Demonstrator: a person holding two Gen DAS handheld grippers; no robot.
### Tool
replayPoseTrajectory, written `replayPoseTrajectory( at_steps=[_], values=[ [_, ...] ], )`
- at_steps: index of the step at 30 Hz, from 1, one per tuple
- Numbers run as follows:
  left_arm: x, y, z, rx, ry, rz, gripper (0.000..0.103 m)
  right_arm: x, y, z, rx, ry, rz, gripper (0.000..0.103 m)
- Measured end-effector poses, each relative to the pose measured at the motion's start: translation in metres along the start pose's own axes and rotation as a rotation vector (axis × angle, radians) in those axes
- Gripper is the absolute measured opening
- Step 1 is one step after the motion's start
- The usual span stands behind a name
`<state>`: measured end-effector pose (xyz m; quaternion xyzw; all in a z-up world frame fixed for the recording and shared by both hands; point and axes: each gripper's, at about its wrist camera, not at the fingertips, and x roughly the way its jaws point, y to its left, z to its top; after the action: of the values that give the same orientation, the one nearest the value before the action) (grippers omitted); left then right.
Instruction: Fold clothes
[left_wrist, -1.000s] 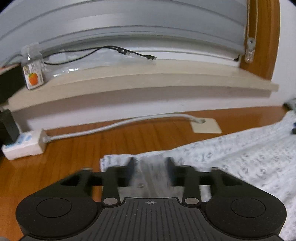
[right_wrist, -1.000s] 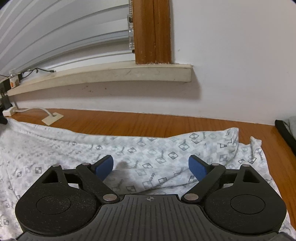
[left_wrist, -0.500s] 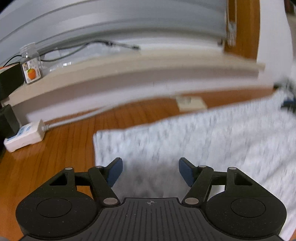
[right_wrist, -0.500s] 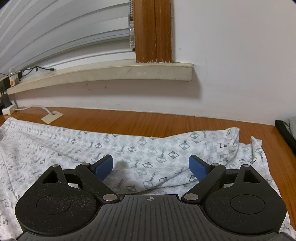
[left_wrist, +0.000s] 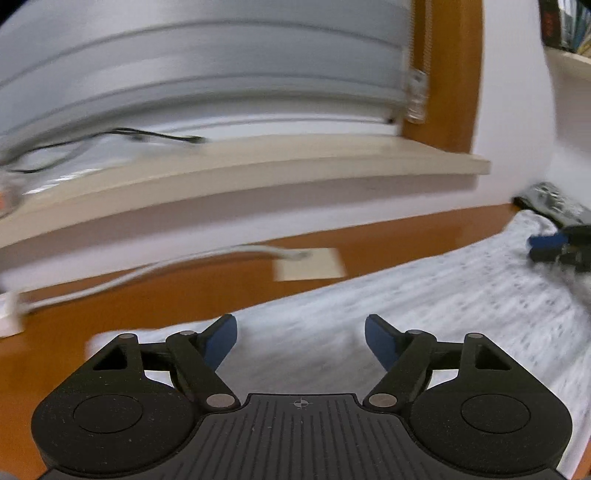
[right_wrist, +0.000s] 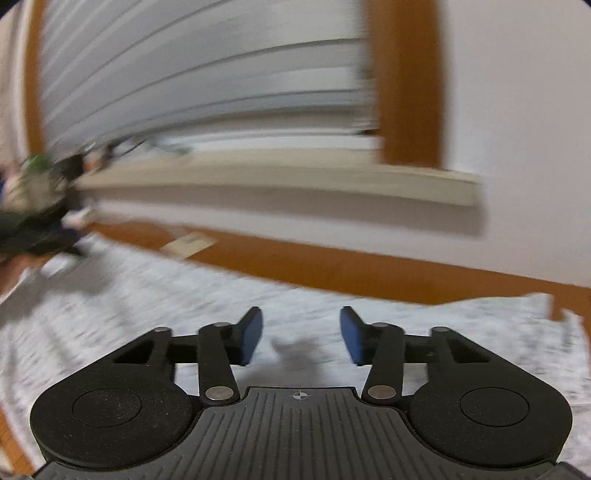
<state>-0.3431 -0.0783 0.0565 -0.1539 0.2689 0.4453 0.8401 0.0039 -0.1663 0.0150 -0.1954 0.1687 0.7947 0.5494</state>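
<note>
Here, surface: a glossy orange-brown wooden floor (left_wrist: 155, 295) is being covered across its near part by the spread garment (left_wrist: 424, 295)
Room: a white wall (right_wrist: 517, 129) is being crossed by a long cream sill (left_wrist: 258, 162), with grey slatted blinds (left_wrist: 203, 74) above and a wooden frame post (right_wrist: 410, 81) beside them
Garment: thin white cloth with a small grey print is being shown lying flat on the floor beneath both grippers; the print is being smeared by blur
Left gripper (left_wrist: 301, 334): the jaws are being held wide apart over the cloth, nothing between the blue pads (left_wrist: 221, 339)
Right gripper (right_wrist: 301, 334): the jaws are being held apart, less widely, nothing between them; a soft shadow is being cast on the cloth just ahead
Floor fittings: a flat cream plate (left_wrist: 308, 264) is being met by a grey cable (left_wrist: 147, 269) near the wall
Hard to make out: both views are being blurred; a dark cord (left_wrist: 155, 134) on the sill is only being hinted at, and a dark and green shape (right_wrist: 37, 206) at the left edge of the right view cannot be identified
</note>
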Motion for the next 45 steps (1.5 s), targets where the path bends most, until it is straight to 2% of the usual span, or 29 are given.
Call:
replayPoseTrajectory(
  at_steps=[4,5,7,11,13,16,24,32,35,38,42,45],
  values=[
    [0.029,-0.034,0.012,0.063,0.027,-0.043,0.079,-0.004,0.026,-0.011,-0.03,0.064,0.048,0.044],
    [0.034,-0.04,0.013,0.076,0.032,-0.051,0.079,-0.006,0.029,-0.013,-0.039,0.064,0.046,0.045],
    [0.042,-0.051,0.015,0.096,0.038,-0.062,0.079,-0.009,0.035,-0.017,-0.061,0.058,0.04,0.053],
    [0.058,-0.06,0.007,0.137,0.073,-0.062,0.08,-0.015,0.047,-0.024,-0.106,0.047,0.026,0.053],
    [0.064,-0.057,0.0,0.127,0.09,-0.064,0.08,-0.014,0.052,-0.025,-0.15,0.057,0.023,0.053],
    [0.062,-0.047,-0.008,0.099,0.062,-0.086,0.081,-0.012,0.058,-0.029,-0.206,0.072,0.02,0.057],
    [0.053,-0.018,-0.014,0.104,0.048,-0.09,0.081,-0.002,0.069,-0.023,-0.183,0.085,0.027,0.06],
    [0.038,0.025,-0.02,0.079,0.049,-0.037,0.081,0.011,0.093,-0.019,-0.203,0.074,0.037,0.061],
    [0.029,0.026,-0.023,0.066,0.054,-0.007,0.079,0.003,0.091,-0.016,-0.217,0.072,0.056,0.061],
    [0.023,0.018,-0.022,0.064,0.053,-0.01,0.074,-0.011,0.082,-0.017,-0.218,0.077,0.086,0.061],
    [0.021,-0.015,-0.004,0.1,0.014,-0.068,0.076,-0.035,0.062,-0.019,-0.21,0.054,0.074,0.061],
    [0.025,-0.049,0.015,0.141,-0.022,-0.127,0.078,-0.056,0.037,-0.021,-0.187,0.034,0.015,0.062]
  ],
)
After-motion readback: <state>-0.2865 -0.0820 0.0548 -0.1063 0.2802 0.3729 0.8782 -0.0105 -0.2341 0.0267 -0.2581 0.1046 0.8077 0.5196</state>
